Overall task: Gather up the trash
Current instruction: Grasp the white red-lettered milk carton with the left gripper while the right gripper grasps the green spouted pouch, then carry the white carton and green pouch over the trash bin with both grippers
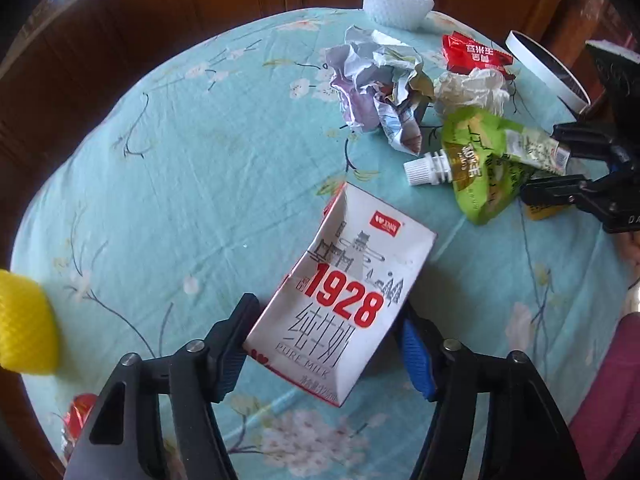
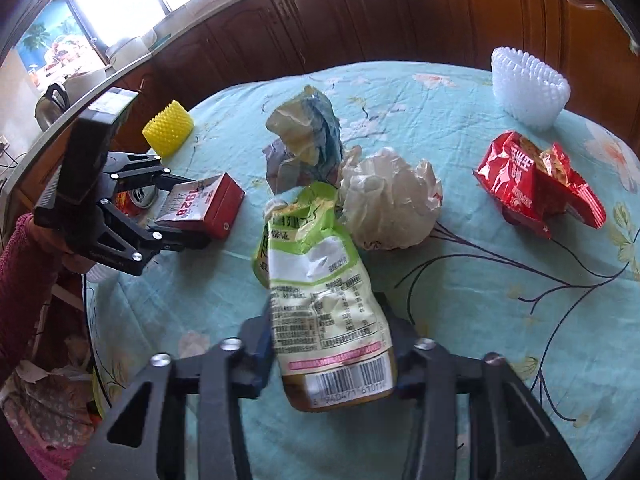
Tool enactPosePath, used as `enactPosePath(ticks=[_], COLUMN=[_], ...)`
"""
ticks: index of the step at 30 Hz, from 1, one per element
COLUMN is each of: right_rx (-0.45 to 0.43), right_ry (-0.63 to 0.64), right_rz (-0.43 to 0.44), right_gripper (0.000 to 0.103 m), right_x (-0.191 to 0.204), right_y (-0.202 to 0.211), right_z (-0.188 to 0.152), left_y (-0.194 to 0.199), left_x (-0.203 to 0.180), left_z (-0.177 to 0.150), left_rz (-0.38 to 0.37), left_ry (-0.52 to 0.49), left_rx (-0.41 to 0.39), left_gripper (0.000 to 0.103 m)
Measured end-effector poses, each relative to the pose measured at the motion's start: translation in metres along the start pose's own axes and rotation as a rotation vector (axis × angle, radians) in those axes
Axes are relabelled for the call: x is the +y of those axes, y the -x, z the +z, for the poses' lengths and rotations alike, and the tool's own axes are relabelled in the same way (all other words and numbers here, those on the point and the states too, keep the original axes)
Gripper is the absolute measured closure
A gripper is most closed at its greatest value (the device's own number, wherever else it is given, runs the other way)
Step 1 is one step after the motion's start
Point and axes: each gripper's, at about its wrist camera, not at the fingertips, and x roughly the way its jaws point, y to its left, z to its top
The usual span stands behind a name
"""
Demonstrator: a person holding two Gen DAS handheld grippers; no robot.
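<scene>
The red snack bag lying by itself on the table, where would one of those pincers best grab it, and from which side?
Probably the red snack bag is best taken at its flared, crumpled open end, coming down from above. It lies flat on the tablecloth, so the raised folds give the fingers something thin to close on, and nothing crowds it.

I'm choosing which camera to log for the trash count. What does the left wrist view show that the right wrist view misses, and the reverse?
Only the left wrist view shows the pouch's white cap and a white-rimmed round object. Only the right wrist view shows the barcode and kettle. Both show the milk carton, green pouch, crumpled paper and red wrapper.
</scene>
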Motion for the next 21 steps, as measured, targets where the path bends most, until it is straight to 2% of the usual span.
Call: enactPosePath(ticks=[1, 5, 8, 10, 13, 17, 21], right_rx=[0.001, -0.05, -0.124, -0.171, -0.177, -0.173, -0.2], right_ry=[-0.017, -0.082, -0.102, -0.098, -0.166, -0.166, -0.243], right_rz=[0.008, 0.025, 0.026, -0.014, -0.034, -0.141, -0.137], right_gripper=[0.063, 0.064, 0.064, 0.064, 0.064, 0.065, 0.065], right_x=[-0.002, 0.0, 0.003, 0.005, -0.004, -0.022, -0.051], right_y=[0.001, 0.019, 0.039, 0.049, 0.061, 0.07, 0.092], right_z=[0.0, -0.006, -0.02, -0.034, -0.059, -0.088, -0.111], left_y=[0.002, 0.008, 0.016, 0.018, 0.023, 0.02, 0.016], left_x=[0.0, -0.009, -0.03, -0.04, -0.063, -0.097, -0.13], left_z=[-0.002, -0.005, -0.014, -0.024, -0.043, -0.054, -0.051], left_rz=[-0.019, -0.083, -0.068, -0.079, -0.117, -0.106, -0.147], left_ry=[0.026, 0.104, 0.101, 0.141, 0.22, 0.244, 0.281], left_rx=[0.008, 0.009, -0.07, -0.132, -0.186, -0.247, -0.276], left_gripper=[0.048, 0.053, 0.055, 0.056, 0.056, 0.056, 0.056])
